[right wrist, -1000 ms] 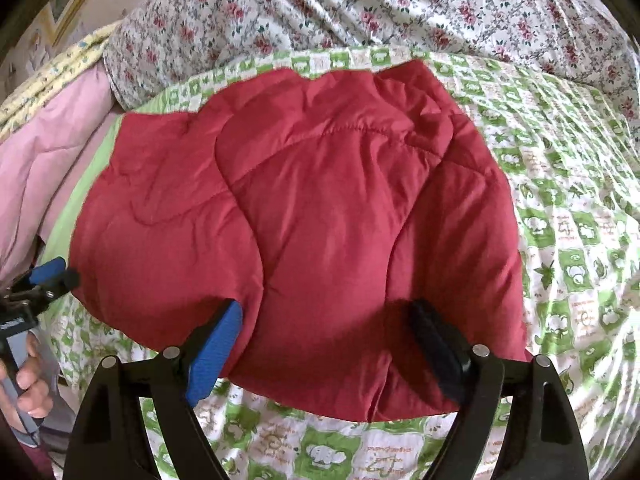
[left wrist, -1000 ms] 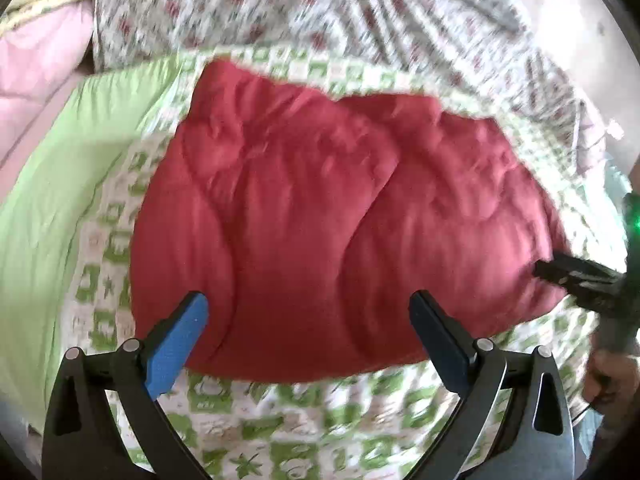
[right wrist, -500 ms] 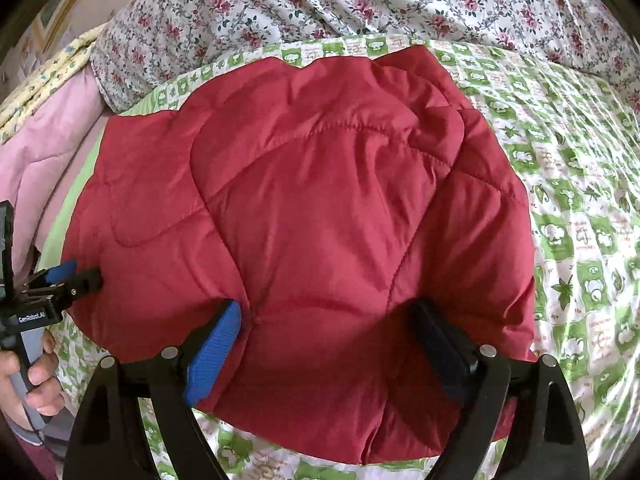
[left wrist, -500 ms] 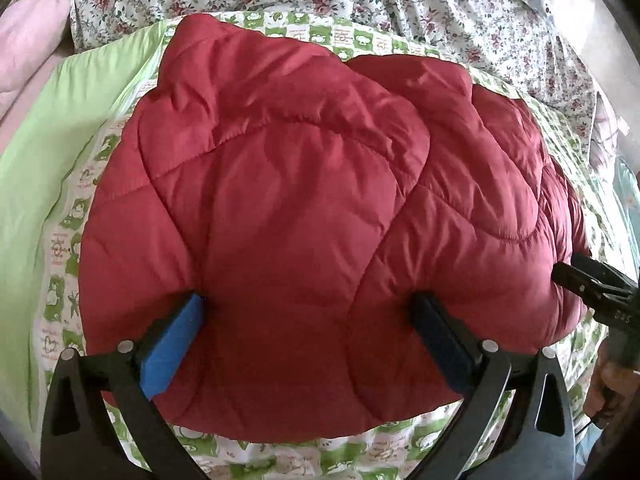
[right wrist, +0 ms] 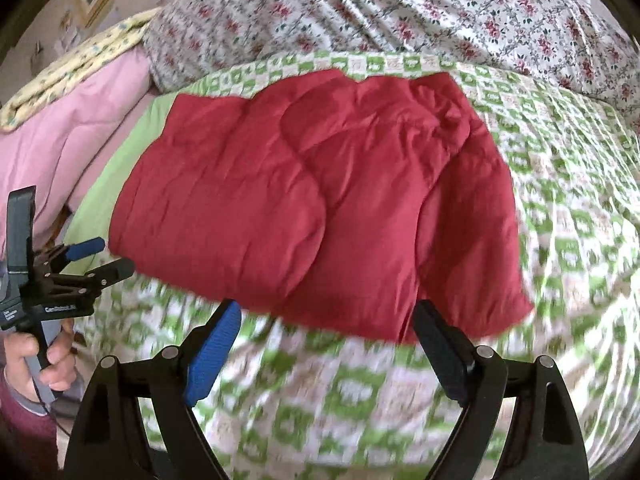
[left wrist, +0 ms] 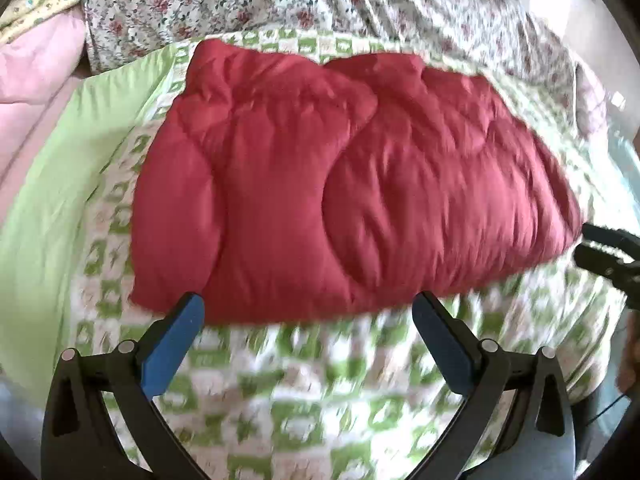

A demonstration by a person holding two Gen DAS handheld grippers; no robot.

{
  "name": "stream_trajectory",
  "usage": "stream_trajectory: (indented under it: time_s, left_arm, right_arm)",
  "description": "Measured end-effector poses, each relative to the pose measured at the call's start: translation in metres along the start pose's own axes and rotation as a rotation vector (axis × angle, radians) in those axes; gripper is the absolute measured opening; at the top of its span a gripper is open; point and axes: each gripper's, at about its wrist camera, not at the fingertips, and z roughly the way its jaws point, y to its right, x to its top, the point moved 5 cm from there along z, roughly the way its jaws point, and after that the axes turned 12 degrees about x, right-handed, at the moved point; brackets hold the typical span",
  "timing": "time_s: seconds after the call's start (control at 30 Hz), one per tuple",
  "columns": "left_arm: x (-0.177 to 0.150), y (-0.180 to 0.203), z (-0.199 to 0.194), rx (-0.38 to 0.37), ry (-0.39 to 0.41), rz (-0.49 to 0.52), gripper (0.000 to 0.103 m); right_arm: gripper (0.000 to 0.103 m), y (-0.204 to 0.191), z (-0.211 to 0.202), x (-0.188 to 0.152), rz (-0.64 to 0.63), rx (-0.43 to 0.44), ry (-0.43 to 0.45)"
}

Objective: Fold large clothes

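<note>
A red quilted padded garment [left wrist: 340, 192] lies folded into a thick rectangle on the green-and-white patterned bedspread [left wrist: 304, 400]. It also shows in the right wrist view [right wrist: 320, 200]. My left gripper [left wrist: 308, 312] is open and empty, just short of the garment's near edge. My right gripper [right wrist: 326, 320] is open and empty at the near edge on the garment's right side. Each gripper shows in the other's view: the right one [left wrist: 588, 246] beside the garment's right end, the left one [right wrist: 102, 256] beside its left end.
A floral duvet [left wrist: 320, 4] is heaped behind the garment. A plain green sheet [left wrist: 60, 184] and pink bedding [right wrist: 60, 128] lie to the left. The patterned bedspread [right wrist: 568, 208] extends to the right.
Both grippers have drawn back from over the garment toward the near side. The garment's near edge now lies beyond the fingertips instead of between the fingers.
</note>
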Motion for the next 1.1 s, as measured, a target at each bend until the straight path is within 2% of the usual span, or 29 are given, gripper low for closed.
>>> stream_trajectory:
  time_s: [0.13,0.33,0.43,0.5,0.67,0.83,1.1]
  left_arm:
    - [-0.025,0.005,-0.010,0.058,-0.005,0.060,0.103]
    - [-0.025,0.007,-0.036,0.101,0.036,0.114,0.103]
    - [-0.014,0.004,-0.053,0.102,0.079,0.107,0.103]
    - [-0.006,0.002,-0.064,0.101,0.100,0.096,0.103]
    - [0.009,-0.002,-0.079,0.095,0.125,0.025,0.103]
    - [0.019,0.004,-0.070,0.105,0.106,-0.011,0.103]
    - [0.018,0.016,-0.049,0.135,0.041,-0.001,0.103]
  right_arm:
    - [0.089,-0.012,-0.004,-0.027,-0.026,-0.015,-0.048]
    - [0.090,-0.031,-0.017,-0.048,-0.088,-0.027,-0.095]
    - [0.093,-0.039,-0.032,-0.043,-0.114,-0.031,-0.078]
    - [0.100,-0.045,-0.043,-0.036,-0.133,-0.050,-0.060]
    - [0.102,-0.057,-0.057,-0.018,-0.161,-0.082,-0.017]
    - [0.102,-0.056,-0.041,-0.008,-0.138,-0.085,-0.012]
    - [0.102,-0.046,-0.002,-0.002,-0.108,-0.101,-0.067]
